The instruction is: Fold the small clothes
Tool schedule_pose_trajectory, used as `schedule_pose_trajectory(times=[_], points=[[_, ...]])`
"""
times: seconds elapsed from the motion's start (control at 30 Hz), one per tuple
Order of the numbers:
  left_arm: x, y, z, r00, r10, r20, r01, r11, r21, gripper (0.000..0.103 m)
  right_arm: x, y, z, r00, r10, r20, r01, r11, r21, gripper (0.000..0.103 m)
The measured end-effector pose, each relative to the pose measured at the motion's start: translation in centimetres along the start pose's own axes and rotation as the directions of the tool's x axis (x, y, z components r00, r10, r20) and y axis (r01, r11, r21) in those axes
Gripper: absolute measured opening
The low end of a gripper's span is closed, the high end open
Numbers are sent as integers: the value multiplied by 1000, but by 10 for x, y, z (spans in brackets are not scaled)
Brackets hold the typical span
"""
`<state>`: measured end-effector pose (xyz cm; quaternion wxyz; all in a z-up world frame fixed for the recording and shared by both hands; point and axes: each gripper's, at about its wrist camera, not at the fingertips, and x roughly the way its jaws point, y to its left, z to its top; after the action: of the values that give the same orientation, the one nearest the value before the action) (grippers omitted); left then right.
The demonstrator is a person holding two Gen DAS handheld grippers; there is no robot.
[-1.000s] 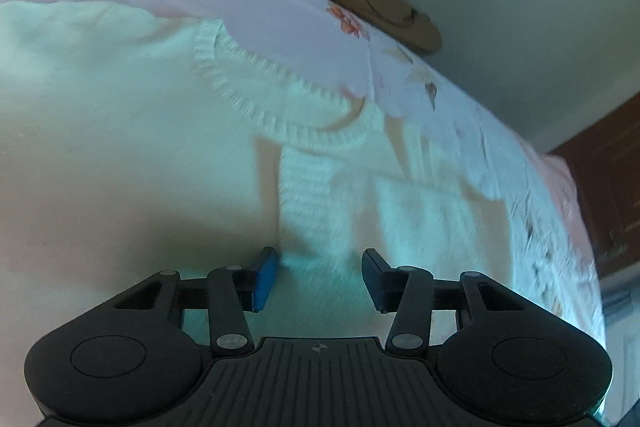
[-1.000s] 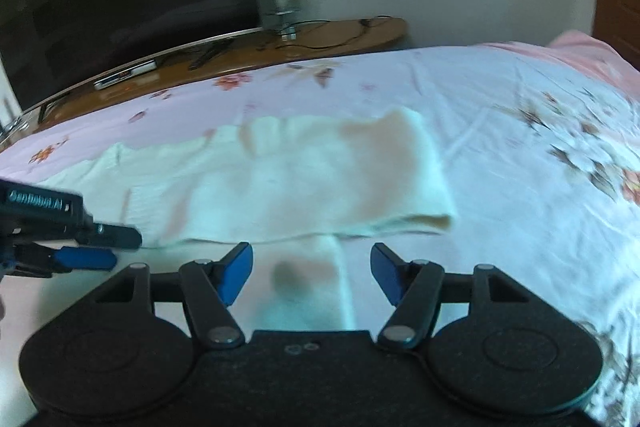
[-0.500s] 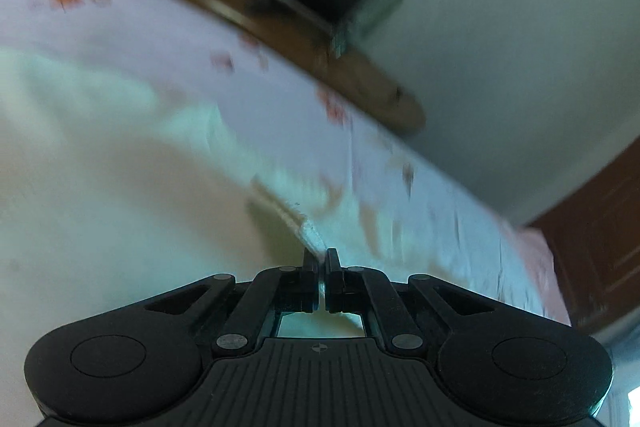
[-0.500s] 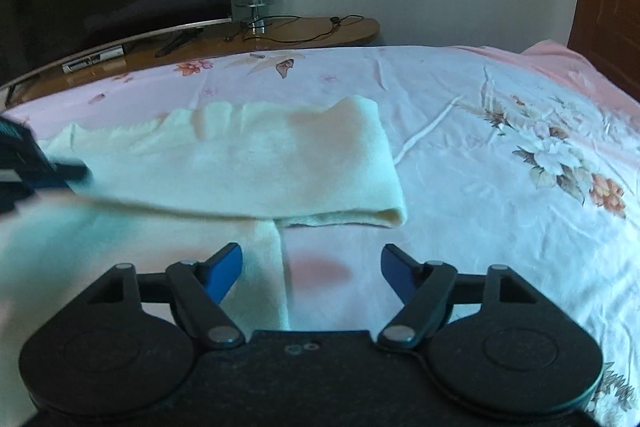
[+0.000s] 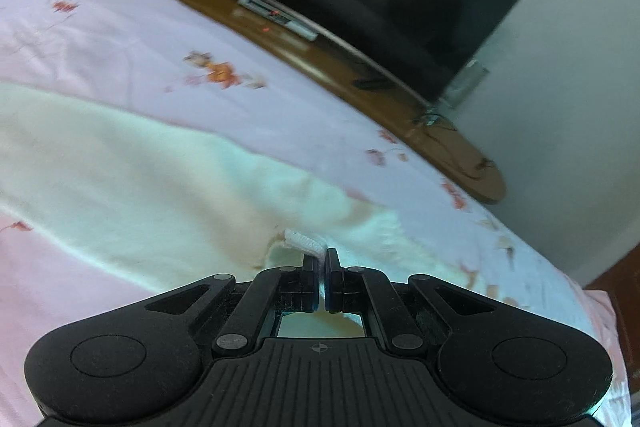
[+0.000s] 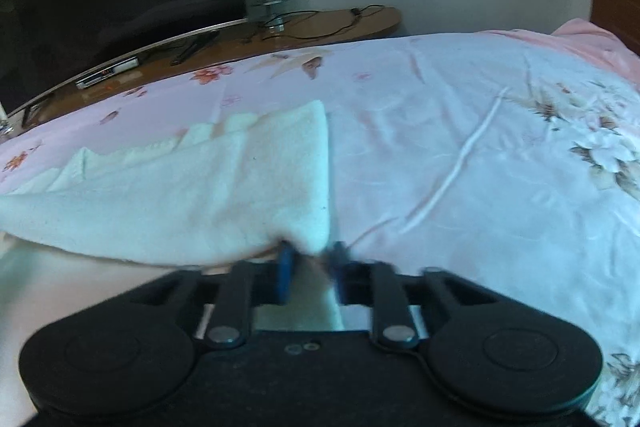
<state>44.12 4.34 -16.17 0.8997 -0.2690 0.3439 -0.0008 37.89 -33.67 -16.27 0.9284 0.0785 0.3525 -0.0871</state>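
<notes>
A cream knitted sweater (image 5: 132,183) lies spread across the middle of the left wrist frame, running from the left edge down toward the lower centre, where a ribbed white edge (image 5: 302,241) stands bunched up. In the right wrist frame the sweater (image 6: 192,195) fills the left centre, a folded layer with a straight right edge, lifted at lower centre.

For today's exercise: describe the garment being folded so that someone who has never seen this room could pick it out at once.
Start from the bed, covered by a pale pink floral sheet, in front of the long wooden TV bench. Lying across that sheet is the cream knitted sweater, its ribbed edge pinched in the left gripper. It is the only plain, fuzzy, unprinted fabric there.
</notes>
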Motion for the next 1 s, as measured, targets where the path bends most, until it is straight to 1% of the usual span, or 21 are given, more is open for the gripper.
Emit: schedule_pose_trajectory(times=[0.03,0.1,0.17,0.2,0.27,0.3,0.33,0.37,0.4,0.43,0.47,0.5,0.53,0.57,0.6,0.73,0.77,0.8,0.87,0.9,1.0], points=[[1,3,-2,1000,6,-4,-6,1000,0,3,-4,-2,1,1000,-13,17,13,1000,11,8],[7,6,-10,1000,28,-14,-27,999,30,3,-11,-4,2,998,-41,47,40,999,12,8],[16,7,-16,996,73,-42,-71,996,60,3,-2,-1,-4,997,-74,5,74,997,-29,7],[21,9,-18,993,90,-76,-85,994,68,3,-2,0,-5,997,-77,7,77,996,-35,7],[17,3,-17,992,107,-62,-100,989,109,3,-5,1,-3,999,-50,-10,50,998,-38,8],[9,0,-16,992,115,-46,-108,986,128,3,-11,-2,-2,999,-35,-6,35,999,-29,11],[-2,-1,-14,995,99,-26,-95,985,142,3,-17,-4,-1,1000,-29,6,29,999,-21,22],[-11,-2,-12,995,96,-8,-94,984,151,3,-25,-7,1,999,-21,25,22,1000,-12,26],[-18,-3,-10,995,95,9,-95,983,155,3,-31,-9,4,999,-9,39,9,1000,-4,27],[-23,-4,-10,996,92,19,-94,983,161,3,-35,-10,7,999,1,50,-1,1000,3,32],[-26,-5,-7,996,89,24,-92,981,169,3,-36,-11,11,998,9,63,-10,1000,11,43],[-25,-8,-6,996,82,21,-85,980,178,3,-34,-10,16,997,16,72,-17,1000,14,50],[-23,-12,-4,997,76,21,-79,980,182,3,-30,-9,21,997,21,76,-22,1000,14,62],[-20,-15,-3,997,71,24,-75,980,184,3,-23,-7,27,997,27,78,-28,999,18,64],[-16,-20,-2,998,64,25,-68,980,186,3,-16,-7,33,996,40,74,-41,999,23,64],[2,-35,-2,998,50,22,-54,977,207,3,28,-1,50,998,67,5,-67,996,58,55],[5,-36,-2,998,69,10,-69,975,213,3,36,-1,52,998,69,-8,-68,996,66,53],[7,-32,0,995,103,7,-102,976,193,3,44,0,54,998,67,-14,-66,995,74,53],[2,-17,5,990,132,43,-137,979,149,3,56,-2,60,999,50,-20,-48,995,88,55],[2,-11,8,988,152,37,-156,978,139,3,62,-2,63,998,56,-30,-53,994,93,56],[8,8,16,992,116,-54,-112,991,74,3,72,-3,67,996,83,-39,-79,992,102,56]])
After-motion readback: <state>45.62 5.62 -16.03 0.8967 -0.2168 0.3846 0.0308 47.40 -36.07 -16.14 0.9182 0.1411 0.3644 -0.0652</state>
